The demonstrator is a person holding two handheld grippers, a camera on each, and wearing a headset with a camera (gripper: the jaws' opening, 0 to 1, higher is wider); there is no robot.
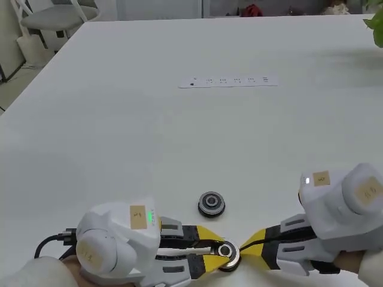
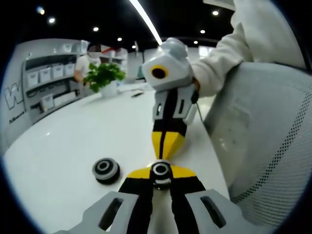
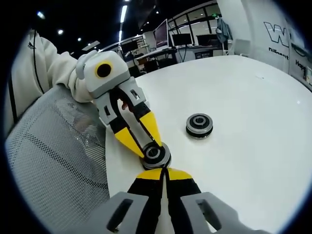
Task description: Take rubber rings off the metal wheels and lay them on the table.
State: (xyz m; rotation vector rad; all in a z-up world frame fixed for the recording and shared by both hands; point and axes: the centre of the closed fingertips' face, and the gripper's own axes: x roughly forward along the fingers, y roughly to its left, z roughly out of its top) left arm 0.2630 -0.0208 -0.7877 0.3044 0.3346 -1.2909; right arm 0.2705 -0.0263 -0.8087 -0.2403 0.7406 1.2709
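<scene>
I'm clamping 1 metal wheel [image 1: 228, 254] in the left gripper [image 3: 148, 145], its 2 yellow jaws closing on opposite sides of the rim near the table's [image 1: 179, 131] front edge; I cannot tell whether the wheel is resting on the surface or lifted just off it. The right gripper [image 3: 166, 173] is pointing straight at the left one, jaws drawn together to a thin slit, tips touching the rim on the side facing me. I cannot tell whether they are pinching the rubber ring's [image 3: 165, 153] edge or only pressing on it. The wheel is lying face up with its axle roughly vertical, so I'm judging that the ring, apparently still on, has to peel up and over the rim rather than slide sideways, with the right tips working and the left only holding. A 2nd wheel [image 1: 210, 203] is sitting flat on the table just beyond the grippers, nearer the left one, its dark ring looking untouched
</scene>
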